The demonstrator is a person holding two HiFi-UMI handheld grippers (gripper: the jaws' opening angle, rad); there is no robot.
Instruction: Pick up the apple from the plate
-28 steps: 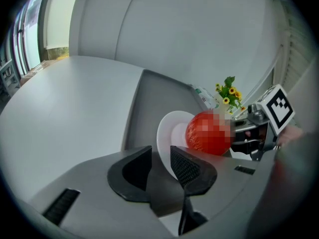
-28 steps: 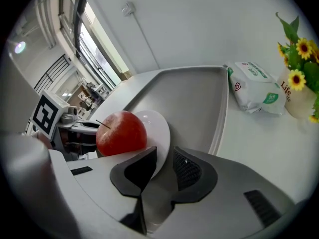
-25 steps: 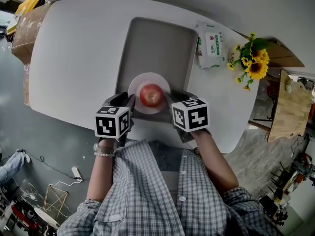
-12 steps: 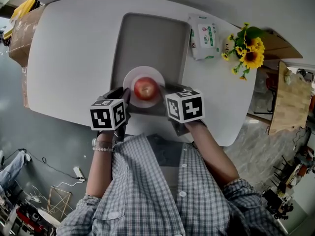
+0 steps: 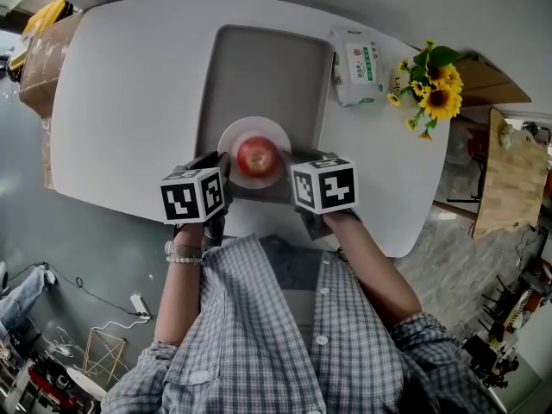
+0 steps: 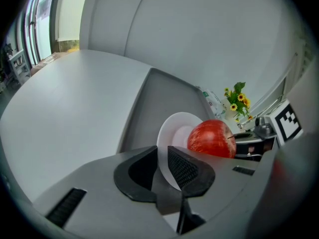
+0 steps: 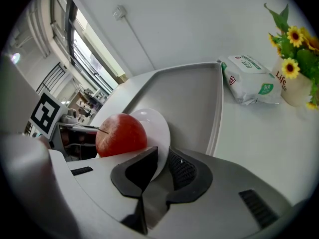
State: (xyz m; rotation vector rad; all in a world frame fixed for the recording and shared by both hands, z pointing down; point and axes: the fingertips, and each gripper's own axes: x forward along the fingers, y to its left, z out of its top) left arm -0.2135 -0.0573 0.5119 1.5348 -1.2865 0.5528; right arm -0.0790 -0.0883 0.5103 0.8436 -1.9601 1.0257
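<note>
Left gripper (image 6: 162,158): closing, narrow, around white round plate (image 6: 174,126) rim, eight o'clock.
Right gripper (image 7: 160,159): narrow, pinching rim, four o'clock.
Care: lift level, keeping round red apple (image 6: 212,138) still.

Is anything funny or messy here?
Nothing is spilled or broken. One thing looks odd: the apple sits untouched, while the left gripper and right gripper both straddle the rim of the white plate with their jaws. The left one's jaws are closing.
</note>
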